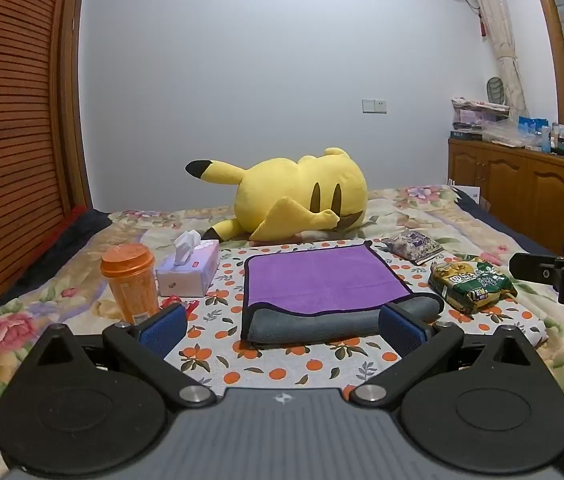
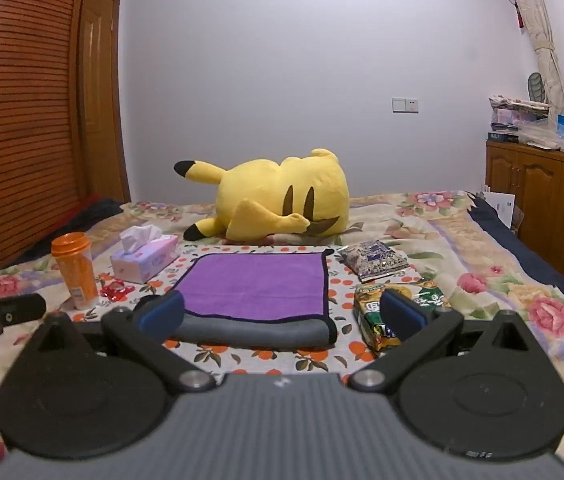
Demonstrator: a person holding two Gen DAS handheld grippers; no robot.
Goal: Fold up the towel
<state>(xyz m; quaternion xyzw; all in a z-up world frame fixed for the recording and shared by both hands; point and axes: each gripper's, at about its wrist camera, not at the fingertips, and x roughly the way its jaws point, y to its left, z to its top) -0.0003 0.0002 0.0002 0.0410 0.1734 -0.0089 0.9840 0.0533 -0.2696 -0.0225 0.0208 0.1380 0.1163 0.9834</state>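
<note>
A purple towel (image 1: pixel 322 276) with a grey underside and dark trim lies folded on the orange-print cloth (image 1: pixel 282 368) on the bed. Its grey folded edge faces me. It also shows in the right wrist view (image 2: pixel 258 284). My left gripper (image 1: pixel 282 328) is open and empty, just in front of the towel's near edge. My right gripper (image 2: pixel 282 314) is open and empty, in front of the towel's near right part. The right gripper's body shows at the right edge of the left wrist view (image 1: pixel 562 272).
An orange cup (image 1: pixel 132 280), a tissue box (image 1: pixel 190 270) and a red wrapper (image 2: pixel 116 291) sit left of the towel. A green snack bag (image 1: pixel 470 280) and a patterned packet (image 1: pixel 414 246) lie right. A yellow plush toy (image 1: pixel 298 196) lies behind. Wooden cabinets (image 1: pixel 522 184) stand at right.
</note>
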